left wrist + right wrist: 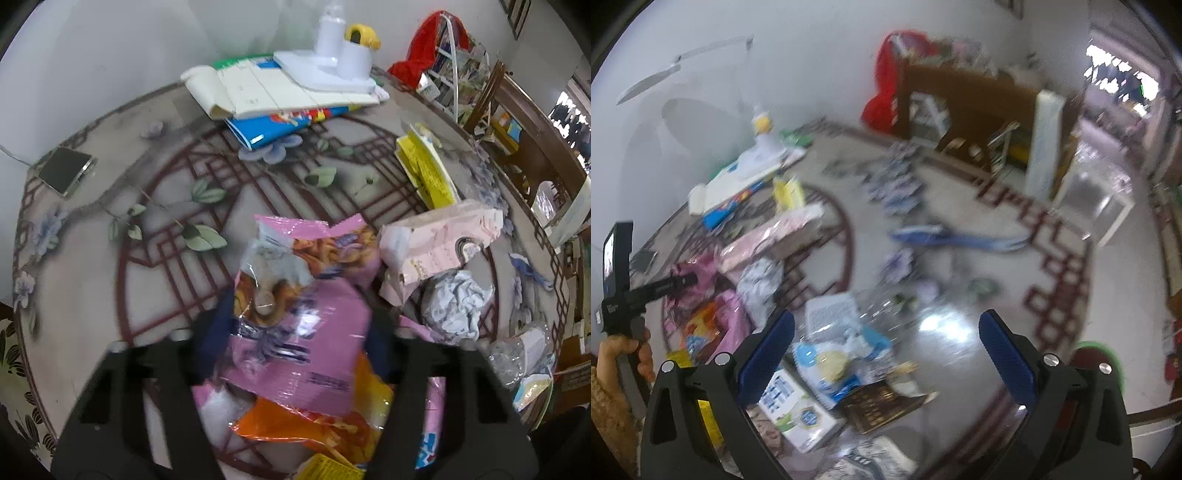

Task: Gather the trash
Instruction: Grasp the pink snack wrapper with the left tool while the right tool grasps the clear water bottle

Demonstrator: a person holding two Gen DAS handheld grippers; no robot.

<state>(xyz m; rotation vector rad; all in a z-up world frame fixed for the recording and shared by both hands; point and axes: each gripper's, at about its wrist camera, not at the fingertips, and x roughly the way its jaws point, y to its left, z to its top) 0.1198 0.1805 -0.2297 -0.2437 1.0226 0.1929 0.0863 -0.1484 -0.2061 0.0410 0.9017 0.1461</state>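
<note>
In the left wrist view my left gripper (299,332) is shut on a pink snack wrapper (295,314), its blue pads pressing both sides. An orange wrapper (314,424) lies under it, near the camera. A pink tissue pack (443,236) and crumpled paper (458,306) lie to the right. In the right wrist view my right gripper (886,354) stands open above a clear plastic bag (842,354) with blue and white packaging in it. Nothing is between its pads. A milk carton (790,410) lies by its left finger.
The round table (92,295) has a patterned top under glass. A phone (64,170) lies at the left, stacked books (280,92) with a white lamp base (332,62) at the back, a yellow packet (428,170) at the right. A hand (617,354) holds the other tool.
</note>
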